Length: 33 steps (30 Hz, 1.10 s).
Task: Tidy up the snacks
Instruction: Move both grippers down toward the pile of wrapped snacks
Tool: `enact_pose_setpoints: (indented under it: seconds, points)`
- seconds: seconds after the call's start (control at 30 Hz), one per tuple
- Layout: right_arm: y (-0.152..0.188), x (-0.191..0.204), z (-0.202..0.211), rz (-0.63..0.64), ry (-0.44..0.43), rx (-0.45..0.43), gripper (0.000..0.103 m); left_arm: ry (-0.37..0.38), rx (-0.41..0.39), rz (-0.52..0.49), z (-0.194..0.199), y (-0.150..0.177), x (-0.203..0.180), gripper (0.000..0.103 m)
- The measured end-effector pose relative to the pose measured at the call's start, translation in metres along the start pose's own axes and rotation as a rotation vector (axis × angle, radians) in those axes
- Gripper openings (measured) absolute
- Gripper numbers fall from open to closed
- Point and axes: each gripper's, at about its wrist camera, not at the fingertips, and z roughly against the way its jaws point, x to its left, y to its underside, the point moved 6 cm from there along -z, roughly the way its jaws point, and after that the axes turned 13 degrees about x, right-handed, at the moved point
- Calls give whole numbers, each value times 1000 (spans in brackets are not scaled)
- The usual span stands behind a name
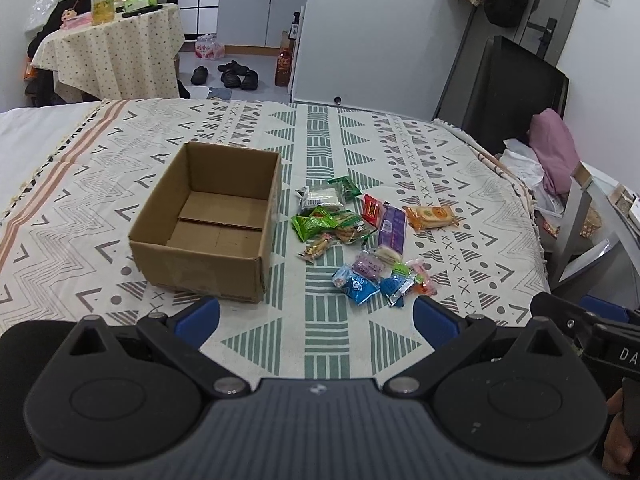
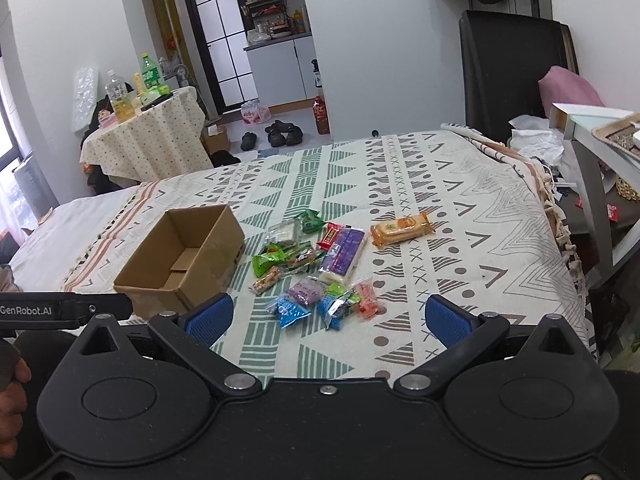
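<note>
The open-topped brown cardboard box (image 1: 208,224) sits at about ten o'clock in the left wrist view, empty, with only its folded bottom flaps showing. It looks light, so a gripper that clips its near wall while dropping something in would likely shove it across the patterned green-and-cream woven cloth (image 1: 320,328) instead of meeting resistance.

Just right of the box, around twelve to one o'clock, lies the scattered pile of small foil and plastic snack packets (image 1: 352,236), none yet in the box. They overlap and touch one another, so closing on one may catch a neighbour's crimped edge and drag two up together, or flick a loose one aside. The wrappers look slick and puffy; a grip on a corner could slip in the air on the way over. The flat purple rectangular packet (image 1: 391,226) lies pressed against the cloth and may be hard to get a finger under. The orange wrapped biscuit bar (image 1: 431,216) lies slightly apart at one o'clock and is probably the cleanest first pick. The soft cloth could also bunch up under a low finger.

The left gripper (image 1: 316,314) is spread wide, blue pads far apart, holding nothing and touching nothing, with the nearest blue packets just beyond its tips. The right gripper (image 2: 328,316) is likewise spread wide and empty, hovering short of the same pile, which in its view lies at twelve o'clock with the box at ten.
</note>
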Motion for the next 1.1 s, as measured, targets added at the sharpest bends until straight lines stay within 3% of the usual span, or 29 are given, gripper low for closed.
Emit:
enact_pose_setpoints:
  seconds: [0.5,0.9,1.1]
  points:
    - [-11,-24,-36,-44,-5,63,103,-68,82,-30,-46,-14,-24,101]
    - [-15,-49,-70,-161,-45,126,103,-65,129,-16,-90,-28,-37,100]
    - [-19,-56,-93,-203,-44,152,103,-58,167,1,-118,-33,-42,93]
